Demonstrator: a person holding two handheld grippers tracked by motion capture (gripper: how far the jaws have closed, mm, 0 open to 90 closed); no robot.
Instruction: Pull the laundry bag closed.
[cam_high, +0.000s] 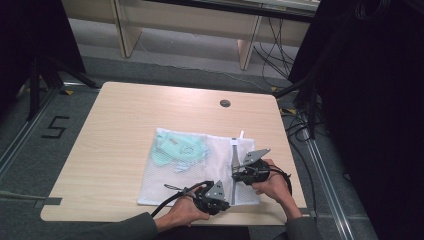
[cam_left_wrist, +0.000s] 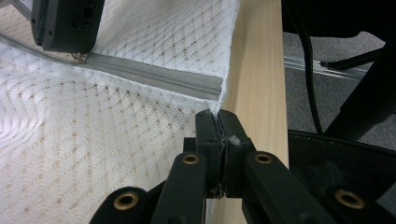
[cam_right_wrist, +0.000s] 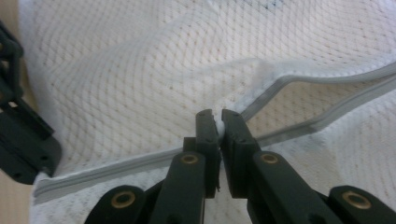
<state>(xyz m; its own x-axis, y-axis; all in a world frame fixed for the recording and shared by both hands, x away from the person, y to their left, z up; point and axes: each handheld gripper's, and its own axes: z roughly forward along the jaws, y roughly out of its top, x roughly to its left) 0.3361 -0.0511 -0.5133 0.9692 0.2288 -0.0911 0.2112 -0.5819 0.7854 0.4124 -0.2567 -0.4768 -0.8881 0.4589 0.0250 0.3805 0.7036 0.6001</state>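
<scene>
A white mesh bag (cam_high: 200, 172) lies flat on the table with a mint green garment (cam_high: 177, 150) inside it. Its grey zipper (cam_high: 234, 167) runs along the right side. My left gripper (cam_high: 220, 197) is shut on the bag's near corner (cam_left_wrist: 223, 105), just past the zipper's end (cam_left_wrist: 205, 88). My right gripper (cam_high: 239, 172) is shut on the zipper pull (cam_right_wrist: 218, 122), at the point where the two zipper tracks (cam_right_wrist: 327, 100) meet. Beyond that point the tracks stand apart; the stretch (cam_right_wrist: 116, 168) toward my left gripper (cam_right_wrist: 23, 140) is closed.
The light wooden table (cam_high: 125, 130) has a round cable hole (cam_high: 225, 103) at the back. Its right edge (cam_left_wrist: 259, 93) is close beside the bag's corner. Black cables and stands (cam_high: 300, 110) crowd the floor at the right. A shelf unit (cam_high: 190, 25) stands behind.
</scene>
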